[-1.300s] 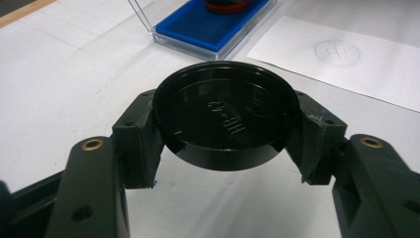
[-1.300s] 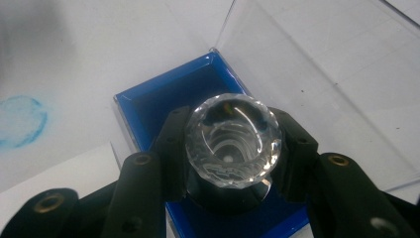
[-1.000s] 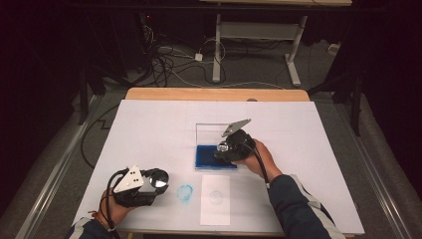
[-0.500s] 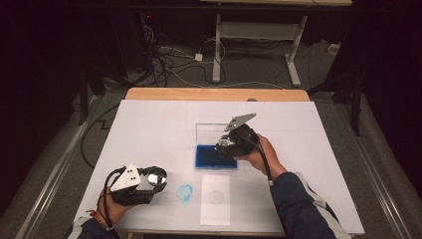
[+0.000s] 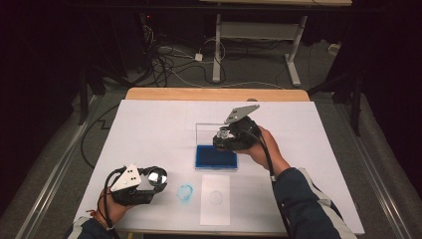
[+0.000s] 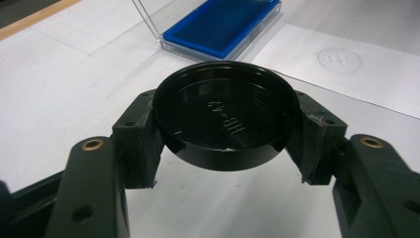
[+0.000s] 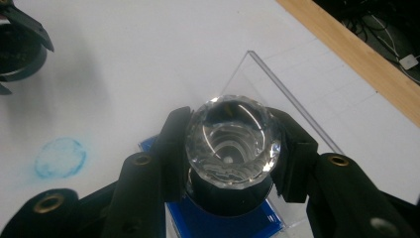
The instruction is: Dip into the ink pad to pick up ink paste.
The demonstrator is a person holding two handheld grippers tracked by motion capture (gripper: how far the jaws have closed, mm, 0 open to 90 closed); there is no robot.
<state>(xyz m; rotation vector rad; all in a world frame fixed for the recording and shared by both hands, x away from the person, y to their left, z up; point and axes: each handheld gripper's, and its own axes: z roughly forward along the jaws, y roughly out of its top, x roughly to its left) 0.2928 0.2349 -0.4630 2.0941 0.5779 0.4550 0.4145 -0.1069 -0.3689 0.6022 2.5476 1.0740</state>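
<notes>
White table (image 5: 149,129), matte and flat, under both grippers. Below the right gripper (image 5: 230,140) sits the blue ink pad (image 5: 216,157), felt-like, in a clear hinged case. That gripper clamps a faceted glassy stamp (image 7: 233,141) above the pad. The left gripper (image 6: 228,129) clenches a round glossy black cap (image 6: 226,113), near the blue smudge (image 5: 185,191).

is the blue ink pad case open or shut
Open. The ink pad case has its clear lid standing up at the far edge, and the blue pad lies bare.
</notes>
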